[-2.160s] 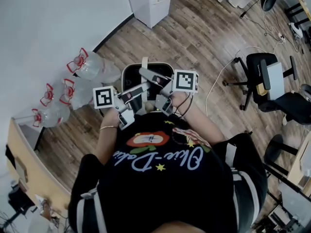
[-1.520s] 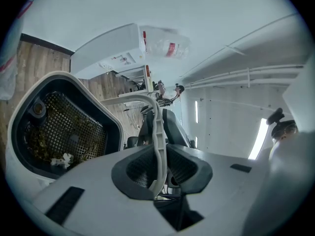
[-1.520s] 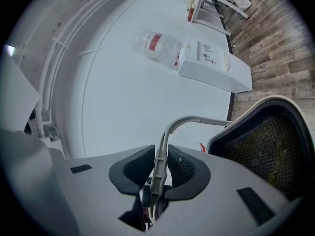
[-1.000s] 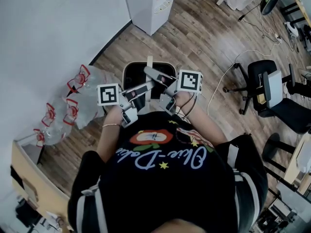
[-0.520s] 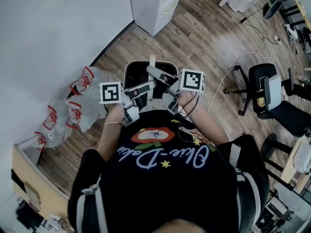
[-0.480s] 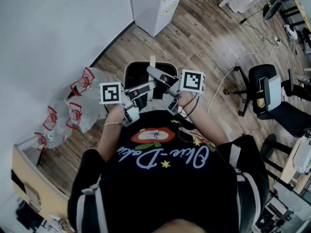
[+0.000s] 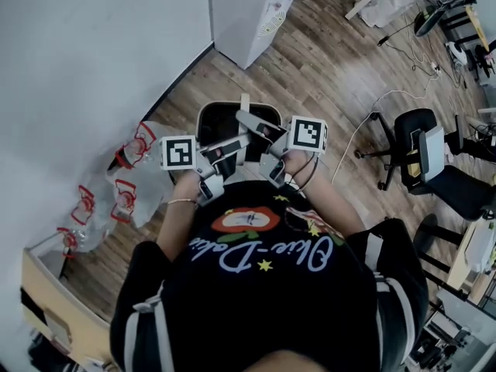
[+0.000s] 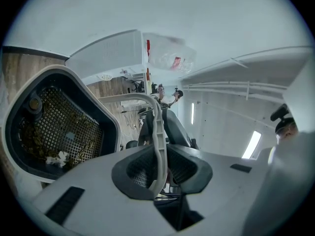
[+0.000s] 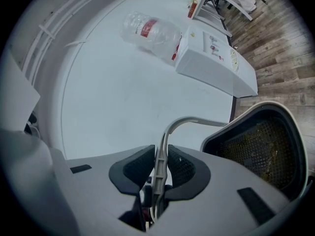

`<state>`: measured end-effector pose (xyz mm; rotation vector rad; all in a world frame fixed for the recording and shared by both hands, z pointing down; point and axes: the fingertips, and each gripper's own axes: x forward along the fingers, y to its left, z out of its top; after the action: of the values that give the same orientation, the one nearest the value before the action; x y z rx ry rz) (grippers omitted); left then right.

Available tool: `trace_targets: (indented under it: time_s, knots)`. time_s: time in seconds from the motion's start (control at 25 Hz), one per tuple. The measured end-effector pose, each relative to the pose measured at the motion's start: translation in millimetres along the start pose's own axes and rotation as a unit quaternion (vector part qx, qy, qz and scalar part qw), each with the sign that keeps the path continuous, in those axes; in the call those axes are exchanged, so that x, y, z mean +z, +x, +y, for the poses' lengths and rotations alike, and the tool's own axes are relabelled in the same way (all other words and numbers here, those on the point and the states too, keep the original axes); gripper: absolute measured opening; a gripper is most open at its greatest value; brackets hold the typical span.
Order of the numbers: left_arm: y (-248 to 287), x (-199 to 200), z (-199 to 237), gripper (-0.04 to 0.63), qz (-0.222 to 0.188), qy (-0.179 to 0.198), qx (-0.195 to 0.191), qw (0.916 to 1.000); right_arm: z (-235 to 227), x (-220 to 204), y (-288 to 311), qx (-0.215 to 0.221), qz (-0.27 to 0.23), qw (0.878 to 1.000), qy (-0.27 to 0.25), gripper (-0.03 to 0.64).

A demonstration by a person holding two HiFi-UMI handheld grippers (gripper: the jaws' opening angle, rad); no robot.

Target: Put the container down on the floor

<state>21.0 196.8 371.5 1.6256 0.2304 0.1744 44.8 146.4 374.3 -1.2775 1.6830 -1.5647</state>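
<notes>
The container (image 7: 208, 117) is a black bin with a white rim and a mesh basket inside holding some debris. It hangs above the wooden floor by its pale bail handle (image 7: 245, 104). My left gripper (image 7: 232, 142) is shut on that handle (image 8: 156, 140) from the left, and the bin's open mouth (image 8: 109, 128) shows beside the left gripper (image 8: 160, 168). My right gripper (image 7: 249, 122) is shut on the same handle (image 9: 162, 154) from the right. In the right gripper view the bin (image 9: 268, 149) hangs just right of the right gripper (image 9: 158, 168).
A white cabinet-like appliance (image 7: 252, 10) stands against the wall ahead. Several big clear water bottles with red handles (image 7: 128, 184) lie by the wall at left. A black office chair (image 7: 422, 149) and cables (image 7: 364, 111) are at right. A wooden desk edge (image 7: 54, 301) is at lower left.
Both grippers and the hanging container have moved together along the wall toward the white appliance; the bottles have slid back at left. Both grips on the handle are unchanged.
</notes>
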Motion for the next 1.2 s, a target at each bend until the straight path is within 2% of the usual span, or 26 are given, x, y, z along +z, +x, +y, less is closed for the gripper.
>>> trace_targets:
  time_s: [0.48, 0.76, 1.04, 1.2]
  knots:
    - [-10, 19, 0, 0.069, -0.035, -0.006, 0.007, 0.9993, 5, 4, 24, 0.007, 0.032, 0.999, -0.008, 0.072]
    - [-17, 57, 18, 0.069, -0.072, -0.021, 0.023, 0.997, -9, 20, 63, 0.003, 0.075, 0.997, 0.001, 0.072]
    - [-9, 102, 24, 0.069, -0.131, -0.019, 0.039, 0.9904, -9, 51, 96, 0.017, 0.138, 0.99, -0.014, 0.072]
    - [-7, 135, 33, 0.067, -0.177, -0.015, 0.077, 0.9811, -10, 70, 121, 0.016, 0.192, 0.981, -0.011, 0.071]
